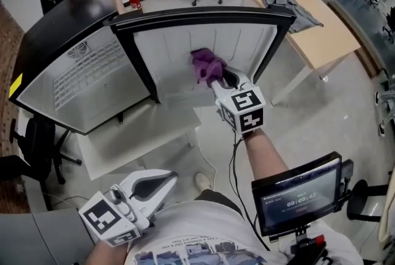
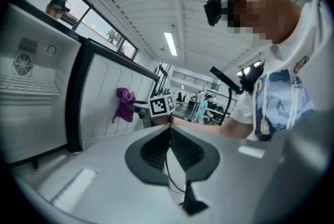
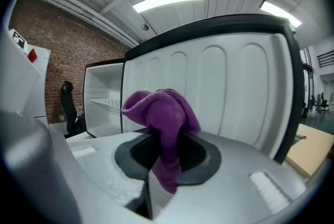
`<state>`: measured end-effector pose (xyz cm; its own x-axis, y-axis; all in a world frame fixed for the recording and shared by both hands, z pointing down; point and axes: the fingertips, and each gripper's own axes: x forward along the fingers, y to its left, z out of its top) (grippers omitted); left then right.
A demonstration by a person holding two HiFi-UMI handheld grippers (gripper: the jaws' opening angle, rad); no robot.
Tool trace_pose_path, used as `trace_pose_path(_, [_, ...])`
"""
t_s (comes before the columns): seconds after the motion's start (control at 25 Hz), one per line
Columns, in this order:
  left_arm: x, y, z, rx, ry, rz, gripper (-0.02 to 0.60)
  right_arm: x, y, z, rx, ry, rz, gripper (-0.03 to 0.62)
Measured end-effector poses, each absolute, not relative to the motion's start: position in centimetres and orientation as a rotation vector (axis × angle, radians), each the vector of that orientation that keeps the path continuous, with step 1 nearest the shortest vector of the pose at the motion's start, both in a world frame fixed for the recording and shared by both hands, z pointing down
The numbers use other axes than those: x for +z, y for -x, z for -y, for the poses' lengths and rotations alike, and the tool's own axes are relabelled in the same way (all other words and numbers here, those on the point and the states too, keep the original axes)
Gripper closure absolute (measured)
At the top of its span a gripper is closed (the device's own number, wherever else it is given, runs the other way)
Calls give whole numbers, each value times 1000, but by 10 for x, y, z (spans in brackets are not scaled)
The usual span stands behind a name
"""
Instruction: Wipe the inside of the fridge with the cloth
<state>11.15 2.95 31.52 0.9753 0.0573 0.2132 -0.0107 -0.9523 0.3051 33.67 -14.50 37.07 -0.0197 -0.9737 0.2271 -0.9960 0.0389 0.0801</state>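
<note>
Left tongs point(image 1: 165, 181) hung low by our shirt, pressed together with nothing between them. Moving right, we had the open fridge point(image 1: 68, 41), its wire shelf point(image 1: 86, 75) on the left side. Our right tongs point(image 1: 225, 78) pinched the purple cloth point(image 1: 207, 65), bunched up at the ribbed white inner panel point(image 1: 173, 50).

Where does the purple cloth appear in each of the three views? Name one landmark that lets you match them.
Head view: upper centre, the purple cloth at the right gripper tip, against the ribbed white inside of the fridge door.
Left gripper view: the cloth is small, left of centre.
Right gripper view: centre, clamped in the jaws.
Shared landmark: that ribbed door panel behind it.
</note>
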Motion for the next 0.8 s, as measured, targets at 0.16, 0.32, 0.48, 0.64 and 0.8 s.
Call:
trace_pose_path(0.16, [316, -125, -35, 321, -2814, -110, 574, 371, -375, 122, 156, -2121, 2001, 520])
trace_pose_path(0.32, [316, -135, -43, 326, -2811, -166, 574, 371, -403, 99, 153, -2177, 1912, 520])
trace_pose_path(0.48, [316, -142, -51, 327, -2808, -206, 574, 371, -428, 76, 165, -2233, 1836, 520])
trace_pose_path(0.64, [318, -144, -51, 327, -2805, -221, 574, 374, -438, 66, 179, -2267, 1809, 520])
trace_pose_path(0.8, [317, -144, -53, 330, -2803, -214, 574, 373, -416, 67, 157, -2226, 1877, 520])
